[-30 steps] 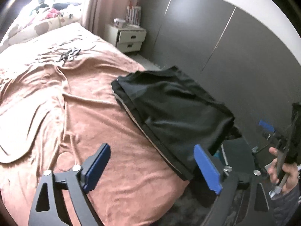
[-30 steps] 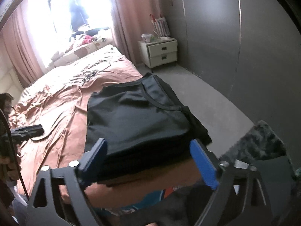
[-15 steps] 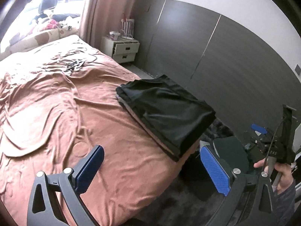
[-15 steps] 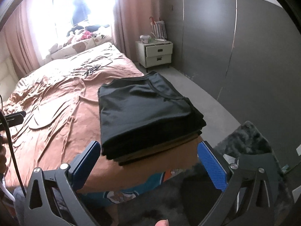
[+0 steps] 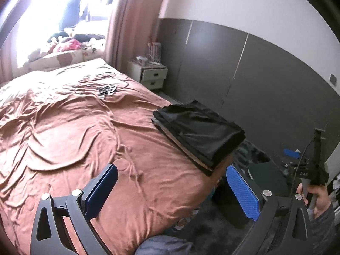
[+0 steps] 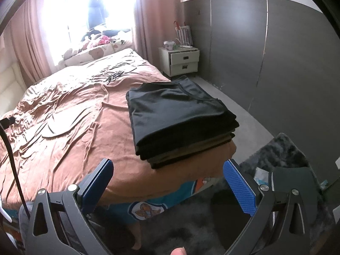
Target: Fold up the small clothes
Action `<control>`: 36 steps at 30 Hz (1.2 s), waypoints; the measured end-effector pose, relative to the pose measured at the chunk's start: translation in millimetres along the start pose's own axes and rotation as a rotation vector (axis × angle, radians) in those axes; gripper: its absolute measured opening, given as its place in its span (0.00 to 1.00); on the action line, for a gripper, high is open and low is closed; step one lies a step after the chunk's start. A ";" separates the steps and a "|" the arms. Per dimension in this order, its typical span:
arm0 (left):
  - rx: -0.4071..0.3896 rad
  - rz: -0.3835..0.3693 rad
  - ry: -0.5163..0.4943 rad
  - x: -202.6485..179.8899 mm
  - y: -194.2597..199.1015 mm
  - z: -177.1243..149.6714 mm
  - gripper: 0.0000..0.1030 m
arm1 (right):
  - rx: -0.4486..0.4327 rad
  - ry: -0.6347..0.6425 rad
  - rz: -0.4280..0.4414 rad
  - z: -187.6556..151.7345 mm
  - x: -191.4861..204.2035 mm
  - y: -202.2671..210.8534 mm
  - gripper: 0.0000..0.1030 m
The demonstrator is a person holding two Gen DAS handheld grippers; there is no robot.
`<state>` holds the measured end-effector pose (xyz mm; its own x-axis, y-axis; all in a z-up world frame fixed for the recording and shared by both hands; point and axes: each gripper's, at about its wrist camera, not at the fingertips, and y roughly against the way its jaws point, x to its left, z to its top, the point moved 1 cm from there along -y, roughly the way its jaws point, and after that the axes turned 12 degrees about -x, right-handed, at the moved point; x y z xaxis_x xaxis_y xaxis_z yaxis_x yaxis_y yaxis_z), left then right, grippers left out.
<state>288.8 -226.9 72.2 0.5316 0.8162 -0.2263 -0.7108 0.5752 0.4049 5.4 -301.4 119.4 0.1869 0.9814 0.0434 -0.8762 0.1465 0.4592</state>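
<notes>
A stack of folded dark clothes (image 5: 199,131), black on top with olive layers beneath, sits at the near right corner of the bed; it also shows in the right wrist view (image 6: 180,119). My left gripper (image 5: 172,189) is open and empty, held back above the bed's foot edge. My right gripper (image 6: 170,184) is open and empty, below and in front of the stack. The right gripper also shows held in a hand in the left wrist view (image 5: 312,170).
The bed has a wrinkled pink-brown cover (image 5: 74,140). Tangled cables (image 5: 107,89) lie mid-bed. A white nightstand (image 6: 183,61) stands by the grey panelled wall (image 6: 265,53). A dark shaggy rug (image 6: 282,148) covers the floor at the bed's foot. Pillows and toys sit by the window.
Both grippers have pulled back and away from the folded stack, which now looks smaller and stays in place. Both stay open.
</notes>
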 end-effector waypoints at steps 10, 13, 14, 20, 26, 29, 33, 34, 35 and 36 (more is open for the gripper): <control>-0.105 0.082 -0.060 -2.1 69.6 -28.8 1.00 | -0.055 0.037 0.035 -15.2 25.7 42.3 1.00; -0.134 0.108 -0.070 -6.5 86.9 -41.3 1.00 | -0.078 0.051 0.055 -22.5 32.0 53.2 1.00; -0.144 0.120 -0.077 -8.6 93.9 -46.2 1.00 | -0.079 0.052 0.057 -25.7 32.8 56.0 1.00; -0.170 0.132 -0.074 -11.6 122.9 -69.7 1.00 | -0.107 0.044 0.079 -44.5 40.4 78.4 1.00; -0.190 0.170 -0.077 -9.4 150.4 -96.3 1.00 | -0.154 0.061 0.084 -61.5 52.3 97.1 1.00; -0.188 0.192 -0.086 -7.6 162.4 -108.2 1.00 | -0.169 0.057 0.088 -69.3 55.8 102.6 1.00; -0.202 0.212 -0.089 -5.9 176.4 -120.1 1.00 | -0.195 0.051 0.100 -78.4 60.3 115.0 1.00; -0.204 0.214 -0.088 -5.5 179.7 -122.2 1.00 | -0.200 0.049 0.107 -81.2 61.5 117.9 1.00; -0.208 0.216 -0.090 -5.7 183.9 -125.3 1.00 | -0.203 0.049 0.109 -84.3 62.8 119.3 1.00; -0.212 0.219 -0.093 -5.3 187.3 -126.8 1.00 | -0.204 0.049 0.108 -87.8 64.9 120.4 1.00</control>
<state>94.4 -116.7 36.9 0.3878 0.9192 -0.0684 -0.8880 0.3925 0.2395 -127.0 -209.2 99.5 0.0702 0.9969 0.0368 -0.9625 0.0579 0.2649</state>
